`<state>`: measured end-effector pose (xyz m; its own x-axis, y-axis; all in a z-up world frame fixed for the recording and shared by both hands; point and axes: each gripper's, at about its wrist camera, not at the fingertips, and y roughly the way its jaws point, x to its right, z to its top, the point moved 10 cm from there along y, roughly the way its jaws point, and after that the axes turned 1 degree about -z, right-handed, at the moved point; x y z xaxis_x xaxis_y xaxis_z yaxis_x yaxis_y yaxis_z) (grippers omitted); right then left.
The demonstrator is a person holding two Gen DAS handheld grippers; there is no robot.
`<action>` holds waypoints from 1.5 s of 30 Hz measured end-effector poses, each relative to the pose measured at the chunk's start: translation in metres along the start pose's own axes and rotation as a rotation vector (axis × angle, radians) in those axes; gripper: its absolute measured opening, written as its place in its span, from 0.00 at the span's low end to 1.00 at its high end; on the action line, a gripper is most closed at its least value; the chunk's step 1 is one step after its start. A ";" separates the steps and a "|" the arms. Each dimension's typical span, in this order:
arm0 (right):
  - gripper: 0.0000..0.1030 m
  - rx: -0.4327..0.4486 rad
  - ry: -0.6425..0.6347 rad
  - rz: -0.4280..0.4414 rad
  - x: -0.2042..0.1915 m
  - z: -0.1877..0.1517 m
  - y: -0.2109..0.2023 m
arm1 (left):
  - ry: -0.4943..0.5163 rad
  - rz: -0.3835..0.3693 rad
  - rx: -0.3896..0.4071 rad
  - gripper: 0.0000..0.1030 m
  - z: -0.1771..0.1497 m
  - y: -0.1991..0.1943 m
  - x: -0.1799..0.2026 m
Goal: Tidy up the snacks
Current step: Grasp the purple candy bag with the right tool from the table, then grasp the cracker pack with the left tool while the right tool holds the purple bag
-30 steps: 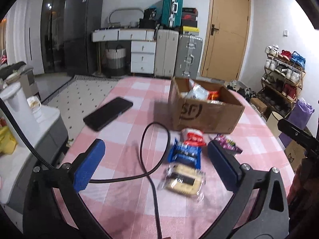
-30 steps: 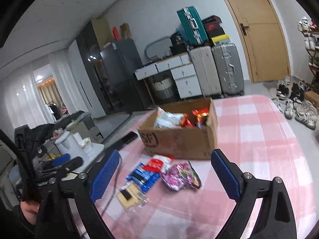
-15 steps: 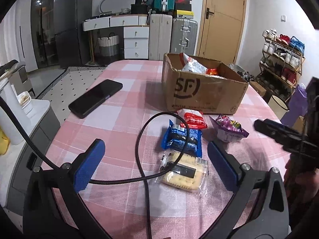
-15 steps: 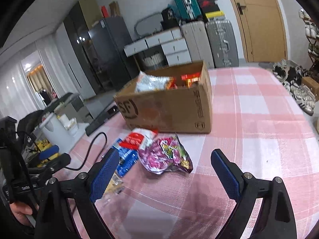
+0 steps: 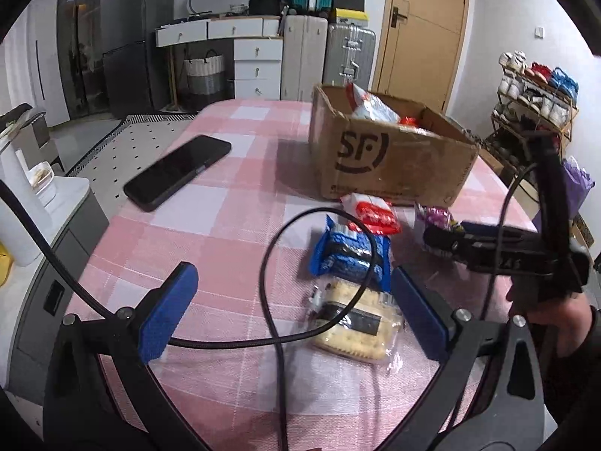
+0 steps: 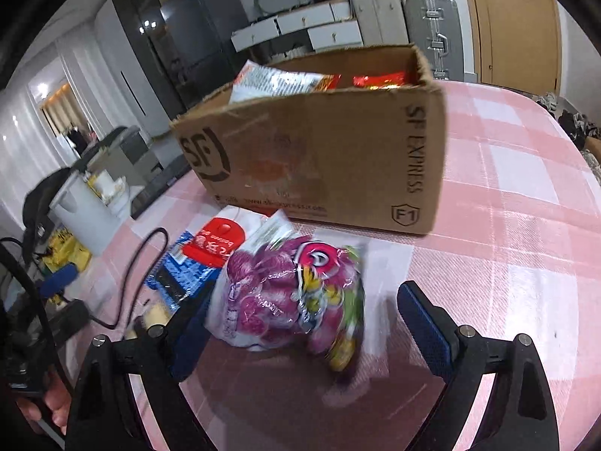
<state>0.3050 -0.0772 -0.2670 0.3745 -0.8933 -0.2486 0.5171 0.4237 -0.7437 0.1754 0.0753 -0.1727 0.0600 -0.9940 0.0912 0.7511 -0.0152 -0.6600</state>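
Two printed marks (SF, SF EXPRESS) label the cardboard box [image 6: 330, 158].

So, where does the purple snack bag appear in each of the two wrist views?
Left wrist view: the purple snack bag lies right of centre, partly hidden behind the right gripper.
Right wrist view: the same bag fills the lower centre, between the open fingers.
Shared landmark: the cardboard box with the SF logo stands just behind the bag in both.

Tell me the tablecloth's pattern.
Pink-and-white check tablecloth, clearest in the left wrist view.
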 end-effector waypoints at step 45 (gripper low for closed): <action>0.62 0.119 -0.005 0.086 -0.028 -0.053 -0.070 | 0.093 -0.088 -0.137 0.97 -0.036 0.070 0.052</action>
<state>0.2179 -0.0896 -0.2410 0.4251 -0.8524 -0.3044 0.5704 0.5134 -0.6411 0.2072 0.0187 -0.2413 -0.0683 -0.9938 0.0878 0.6541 -0.1110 -0.7482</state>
